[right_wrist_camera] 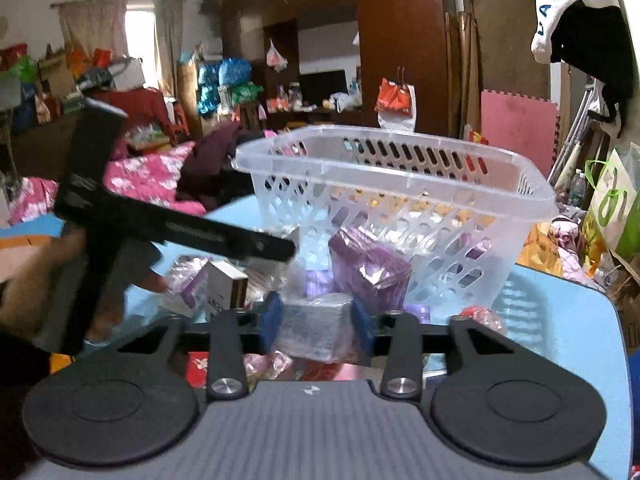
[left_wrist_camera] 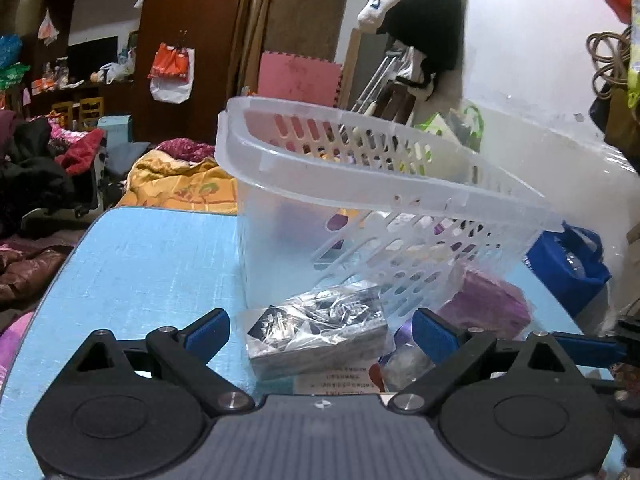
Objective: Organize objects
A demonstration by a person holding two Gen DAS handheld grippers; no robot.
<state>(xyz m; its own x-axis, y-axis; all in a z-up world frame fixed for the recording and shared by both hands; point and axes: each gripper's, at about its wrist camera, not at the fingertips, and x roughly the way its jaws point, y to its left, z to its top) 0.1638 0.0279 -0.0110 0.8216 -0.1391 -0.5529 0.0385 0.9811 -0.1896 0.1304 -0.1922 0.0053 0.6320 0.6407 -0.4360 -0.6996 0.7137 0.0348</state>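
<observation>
A clear plastic basket [left_wrist_camera: 360, 184] with slotted walls stands on the blue table [left_wrist_camera: 140, 264]; it also shows in the right wrist view [right_wrist_camera: 400, 184]. My left gripper [left_wrist_camera: 320, 334] is open, its blue pads on either side of a black-and-silver wrapped box [left_wrist_camera: 316, 332] lying on the table. My right gripper [right_wrist_camera: 316, 326] is shut on a silvery wrapped packet [right_wrist_camera: 316, 326] just before the basket. A purple wrapped box [right_wrist_camera: 368, 268] sits behind the packet, against the basket; it also shows in the left wrist view [left_wrist_camera: 484, 300].
The left gripper's black body and my hand [right_wrist_camera: 120, 240] cross the left of the right wrist view. Several small packets [right_wrist_camera: 208, 284] and red wrappers [right_wrist_camera: 484, 316] lie on the table [right_wrist_camera: 568, 320]. Bedding and clothes [left_wrist_camera: 176, 180] lie beyond the table edge. A blue bag [left_wrist_camera: 572, 264] stands right.
</observation>
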